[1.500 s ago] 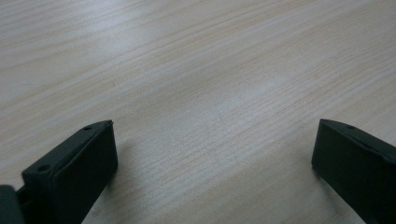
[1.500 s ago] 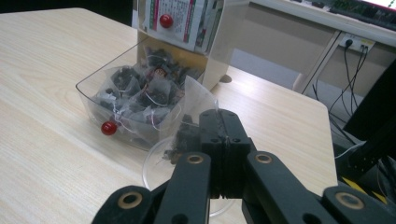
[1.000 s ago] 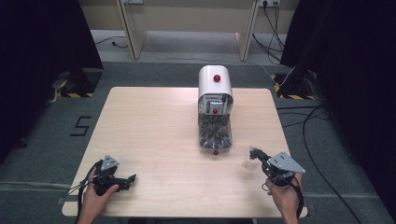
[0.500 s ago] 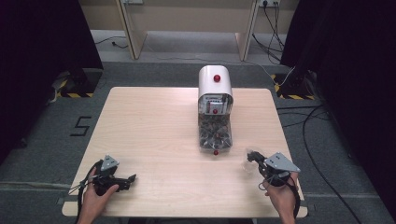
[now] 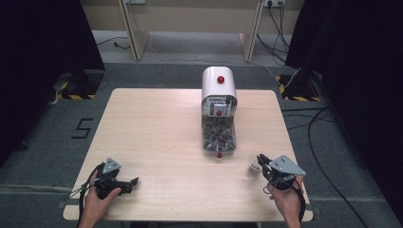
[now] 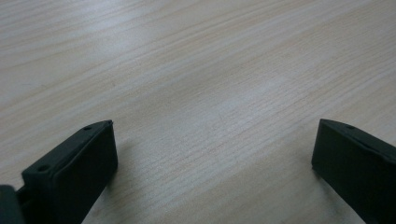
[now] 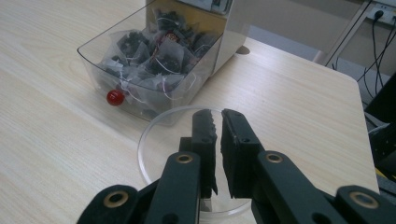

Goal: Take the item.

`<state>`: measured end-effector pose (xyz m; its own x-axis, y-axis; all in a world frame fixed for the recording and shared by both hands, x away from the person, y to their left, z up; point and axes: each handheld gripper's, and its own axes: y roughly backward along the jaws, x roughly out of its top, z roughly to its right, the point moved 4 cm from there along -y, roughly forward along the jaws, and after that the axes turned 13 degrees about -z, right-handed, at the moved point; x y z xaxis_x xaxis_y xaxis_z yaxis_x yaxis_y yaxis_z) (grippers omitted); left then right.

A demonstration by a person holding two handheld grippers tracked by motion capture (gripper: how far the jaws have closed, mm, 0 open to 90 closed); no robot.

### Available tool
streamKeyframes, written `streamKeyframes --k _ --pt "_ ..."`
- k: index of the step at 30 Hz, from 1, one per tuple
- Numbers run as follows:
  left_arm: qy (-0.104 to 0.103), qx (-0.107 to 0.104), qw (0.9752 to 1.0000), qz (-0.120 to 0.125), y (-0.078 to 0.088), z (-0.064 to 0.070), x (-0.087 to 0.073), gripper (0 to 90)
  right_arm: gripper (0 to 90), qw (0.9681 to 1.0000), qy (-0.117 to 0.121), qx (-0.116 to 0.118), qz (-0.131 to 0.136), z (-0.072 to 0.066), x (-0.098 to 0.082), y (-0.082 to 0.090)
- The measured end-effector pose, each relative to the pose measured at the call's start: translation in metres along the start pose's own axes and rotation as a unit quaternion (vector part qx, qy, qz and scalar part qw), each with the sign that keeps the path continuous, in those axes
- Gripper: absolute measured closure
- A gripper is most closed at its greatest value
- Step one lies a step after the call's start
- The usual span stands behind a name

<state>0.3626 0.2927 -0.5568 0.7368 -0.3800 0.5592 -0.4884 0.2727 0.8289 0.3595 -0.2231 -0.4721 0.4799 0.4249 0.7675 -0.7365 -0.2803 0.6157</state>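
The right tongs [image 7: 215, 122] grip the rim of a clear round plastic cup [image 7: 154, 135] near the right front corner of the pale wooden counter [image 5: 157, 128], just before the clear bin of dark tea bags [image 7: 149, 65] under the white dispenser [image 5: 219, 83]. The cup looks empty, so filling seems still ahead. The left tongs [image 6: 210, 163] rest wide apart at the left front corner, holding nothing.
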Motion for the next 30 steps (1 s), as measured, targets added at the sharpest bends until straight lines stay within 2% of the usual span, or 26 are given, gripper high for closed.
streamKeyframes --k 14,20,24,25,30 --pt "0.0 0.0 1.0 0.0 0.0 0.0 0.0 0.0 73.7 0.9996 -0.01 0.02 0.017 -0.007 0.007 0.005" --pt "0.0 0.0 1.0 0.0 0.0 0.0 0.0 0.0 69.7 0.9994 -0.005 0.029 0.02 -0.011 0.009 0.006" --pt "0.0 0.0 1.0 0.0 0.0 0.0 0.0 0.0 64.2 0.9993 -0.005 0.032 0.017 -0.012 0.01 0.006" --pt "0.0 0.0 1.0 0.0 0.0 0.0 0.0 0.0 59.9 0.9993 -0.01 0.033 0.016 -0.013 0.01 0.005" --pt "0.0 0.0 1.0 0.0 0.0 0.0 0.0 0.0 54.1 0.9991 -0.017 0.035 0.017 -0.014 0.011 0.006"
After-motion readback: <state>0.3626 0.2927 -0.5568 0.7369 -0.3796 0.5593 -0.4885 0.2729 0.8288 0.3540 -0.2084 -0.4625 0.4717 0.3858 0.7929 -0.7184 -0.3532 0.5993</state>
